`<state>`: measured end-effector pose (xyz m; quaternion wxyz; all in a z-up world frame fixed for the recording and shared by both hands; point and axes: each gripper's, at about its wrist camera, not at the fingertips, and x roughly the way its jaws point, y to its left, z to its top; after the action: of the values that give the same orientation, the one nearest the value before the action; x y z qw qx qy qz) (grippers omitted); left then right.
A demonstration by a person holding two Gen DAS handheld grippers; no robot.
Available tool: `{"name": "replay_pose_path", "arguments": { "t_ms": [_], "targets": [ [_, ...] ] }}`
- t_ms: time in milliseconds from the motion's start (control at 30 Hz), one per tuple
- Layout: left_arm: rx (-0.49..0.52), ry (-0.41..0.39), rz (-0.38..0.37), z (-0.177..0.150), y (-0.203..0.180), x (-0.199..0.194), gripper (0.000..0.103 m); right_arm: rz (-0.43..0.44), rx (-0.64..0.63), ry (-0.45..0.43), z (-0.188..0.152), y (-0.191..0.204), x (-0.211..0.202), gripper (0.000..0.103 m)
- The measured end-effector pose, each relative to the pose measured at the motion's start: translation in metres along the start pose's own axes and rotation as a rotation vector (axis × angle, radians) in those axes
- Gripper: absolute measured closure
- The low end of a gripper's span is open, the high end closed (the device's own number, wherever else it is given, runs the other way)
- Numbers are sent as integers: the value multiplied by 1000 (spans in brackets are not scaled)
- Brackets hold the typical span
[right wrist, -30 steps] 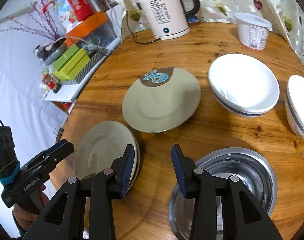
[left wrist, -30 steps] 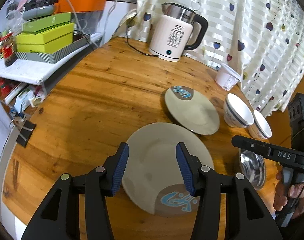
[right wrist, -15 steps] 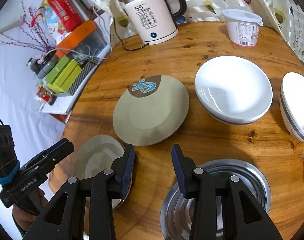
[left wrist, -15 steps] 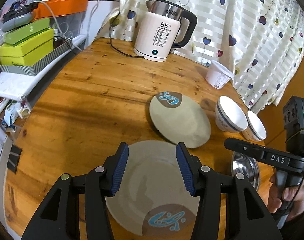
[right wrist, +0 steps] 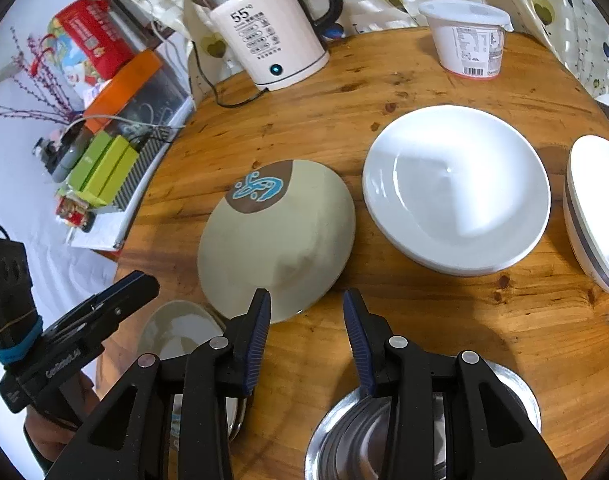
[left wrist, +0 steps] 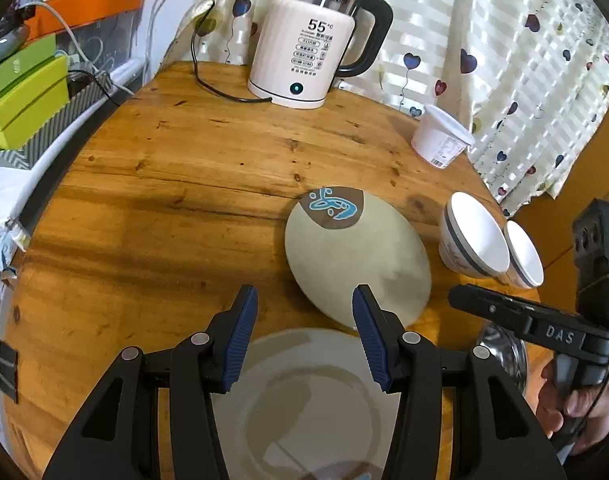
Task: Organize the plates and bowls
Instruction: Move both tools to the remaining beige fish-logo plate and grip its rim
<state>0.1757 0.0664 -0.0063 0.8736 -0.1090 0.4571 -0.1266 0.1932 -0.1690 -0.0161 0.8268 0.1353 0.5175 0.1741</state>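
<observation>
Left claw (left wrist: 304, 332): jaws apart, empty, above near plate (left wrist: 312, 404).
Right claw (right wrist: 306, 336): jaws apart, empty, over steel bowl (right wrist: 500, 396).
Far plate (right wrist: 276, 236): mid-desk (right wrist: 424, 84), beside white bowls (right wrist: 456, 188).
Risk: glazed plate rim may slip from a shallow pinch.

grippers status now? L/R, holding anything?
Left gripper: open, empty, above the near beige plate.
Right gripper: open, empty, over the wooden table between the far beige plate and steel bowl.
</observation>
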Motion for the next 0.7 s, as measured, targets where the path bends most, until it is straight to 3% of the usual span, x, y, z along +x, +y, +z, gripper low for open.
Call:
{"name": "replay_pose_path", "arguments": {
  "t_ms": [333,700],
  "targets": [
    [0,68,-16,18,3,34,52,-13,55,24,9,-10,17,65],
    [-11,118,-22,20,7,57,52,-27,63,49,16,-11,32,72]
  ]
}}
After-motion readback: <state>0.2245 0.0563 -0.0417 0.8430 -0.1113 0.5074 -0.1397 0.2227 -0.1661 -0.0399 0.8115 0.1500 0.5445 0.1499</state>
